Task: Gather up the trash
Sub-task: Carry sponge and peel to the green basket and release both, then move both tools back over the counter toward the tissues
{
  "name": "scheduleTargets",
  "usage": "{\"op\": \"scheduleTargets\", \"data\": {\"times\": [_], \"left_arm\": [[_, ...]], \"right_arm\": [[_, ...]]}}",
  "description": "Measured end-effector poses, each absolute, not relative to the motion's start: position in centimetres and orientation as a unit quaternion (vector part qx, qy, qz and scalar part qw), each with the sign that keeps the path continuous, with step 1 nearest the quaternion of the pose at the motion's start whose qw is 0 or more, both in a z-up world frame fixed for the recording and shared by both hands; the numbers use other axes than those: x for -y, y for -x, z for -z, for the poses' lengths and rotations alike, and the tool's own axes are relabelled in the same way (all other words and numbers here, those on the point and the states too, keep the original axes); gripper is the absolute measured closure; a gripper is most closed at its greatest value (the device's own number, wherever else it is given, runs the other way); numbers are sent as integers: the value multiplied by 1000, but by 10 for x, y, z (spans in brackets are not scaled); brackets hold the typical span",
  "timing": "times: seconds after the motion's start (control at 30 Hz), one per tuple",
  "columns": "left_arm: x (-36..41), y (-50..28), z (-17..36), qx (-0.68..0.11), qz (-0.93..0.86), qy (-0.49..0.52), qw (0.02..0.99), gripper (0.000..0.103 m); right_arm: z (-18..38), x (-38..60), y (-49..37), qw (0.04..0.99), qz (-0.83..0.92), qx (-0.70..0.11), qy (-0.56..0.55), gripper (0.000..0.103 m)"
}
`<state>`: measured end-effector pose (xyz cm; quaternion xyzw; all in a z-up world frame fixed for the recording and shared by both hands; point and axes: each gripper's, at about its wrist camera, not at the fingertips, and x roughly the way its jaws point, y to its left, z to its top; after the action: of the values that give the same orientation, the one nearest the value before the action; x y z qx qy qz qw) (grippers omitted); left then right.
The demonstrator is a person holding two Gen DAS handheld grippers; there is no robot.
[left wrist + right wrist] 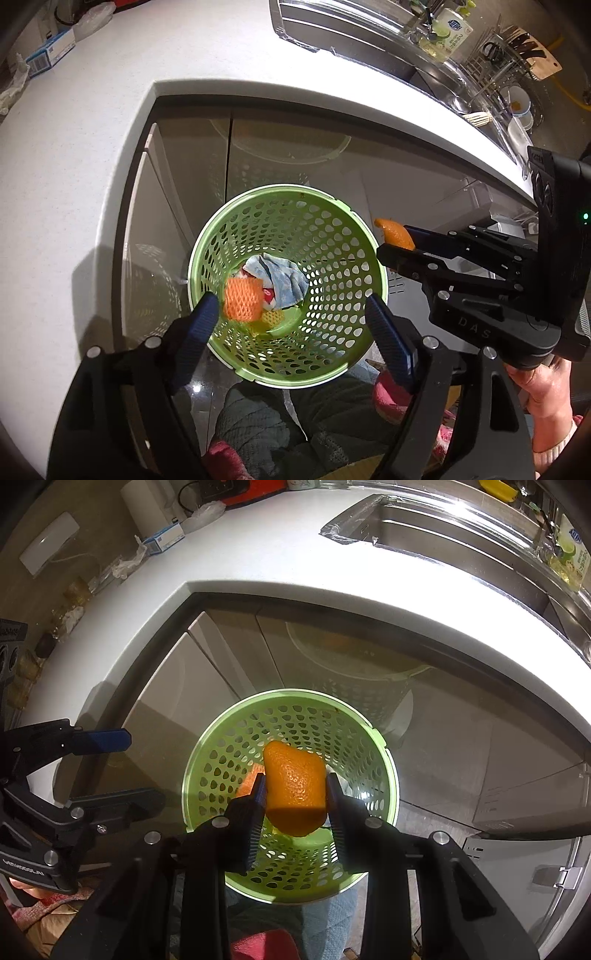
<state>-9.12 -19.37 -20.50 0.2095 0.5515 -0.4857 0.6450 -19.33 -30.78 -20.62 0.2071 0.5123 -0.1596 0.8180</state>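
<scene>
**Two loads over one bin: one let go, one still clamped**

From the left wrist: the left gripper [291, 321] hangs over the green perforated waste basket [332, 236], its blue-padded jaws spread wide with nothing pressed between them. An orange foam fruit net [242, 299] sits just inside the left pad [201, 321], loose and apparently dropping toward the crumpled blue-and-white wrapper [275, 282] on the basket floor. The wide spread looks meant to free the net straight down. Off to this gripper's right, the right gripper [397, 245] waits by the rim, pinching an orange peel [397, 234].

From the right wrist: the right gripper [295, 794] is clamped on the orange peel [295, 790], both pads squeezing its sides, directly above the basket [218, 753] mouth. Holding it there, I'd guess, means it will fall cleanly inside. The left gripper [136, 768] stands to its left, jaws apart.
</scene>
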Motion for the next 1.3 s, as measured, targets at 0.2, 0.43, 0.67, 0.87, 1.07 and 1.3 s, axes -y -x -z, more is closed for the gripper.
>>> {"op": "scheduleTargets", "data": {"times": [0.2,0.43,0.67,0.87,1.07,1.3], "left_arm": [[189,81,196,-541,474,-205,664,24],[181,63,184,-536,460,-189,682,24],[168,38,158,-509,432,-172,724,18],[140,-8,123,-473,380,-139,783,13],[98,-74,101,-455,304,-94,832,9],[46,-154,95,-443,198,-44,873,8]], "right_arm": [[217,304,184,813,145,-526,-204,22],[208,303,172,816,144,-525,-193,2],[171,309,134,838,125,-502,-173,2],[130,302,73,869,78,-471,-130,2],[96,283,-2,894,25,-438,-91,2],[79,249,-86,905,-30,-420,-59,2]]}}
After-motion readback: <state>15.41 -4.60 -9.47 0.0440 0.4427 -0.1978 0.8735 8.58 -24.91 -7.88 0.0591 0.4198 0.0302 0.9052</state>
